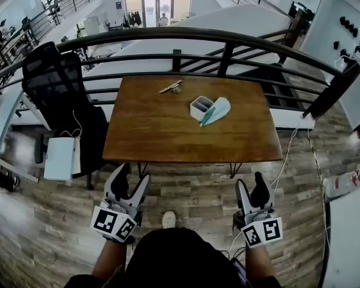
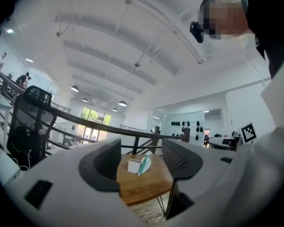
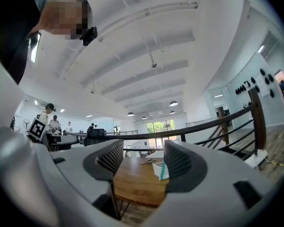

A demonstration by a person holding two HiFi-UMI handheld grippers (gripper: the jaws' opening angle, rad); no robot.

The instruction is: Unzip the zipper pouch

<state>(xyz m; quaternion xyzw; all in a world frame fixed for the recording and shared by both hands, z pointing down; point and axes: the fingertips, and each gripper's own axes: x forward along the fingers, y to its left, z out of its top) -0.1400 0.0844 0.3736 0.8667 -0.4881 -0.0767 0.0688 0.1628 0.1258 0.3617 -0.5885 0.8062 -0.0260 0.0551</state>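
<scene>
Your left tongs (image 1: 134, 174) hang released in front of you, jaws apart with nothing between them. Your right tongs (image 1: 250, 180) are released the same way, jaws parted and empty. Both hover over the plank floor (image 1: 192, 191), on the near side of the worktop (image 1: 156, 131) and apart from its near edge.

The zipper pouch (image 1: 216, 111), pale with a teal zipper strip, lies on the right half of the worktop, toward the far side. It touches a small white box (image 1: 199, 107) just to its left. From here you cannot tell how far the zipper is drawn. Through each pair of jaws the pouch shows small and distant.

Between your tongs and the pouch lie the worktop's near edge and a stretch of wood. Close to the far edge, left of the box, sits a small cluster of slim objects (image 1: 171, 88), too small to identify.

A dark metal railing (image 1: 186, 36) curves behind the worktop's far side. A black mesh chair (image 1: 57, 86) stands to the left of the worktop. A white boxy unit (image 1: 61, 158) sits just on the near side of the chair, with a thin cord running to it. On the right, a pale cable (image 1: 286, 155) trails down past the worktop's near right corner to the floor. The toe of your shoe (image 1: 168, 219) shows on the floor between the two tongs.
</scene>
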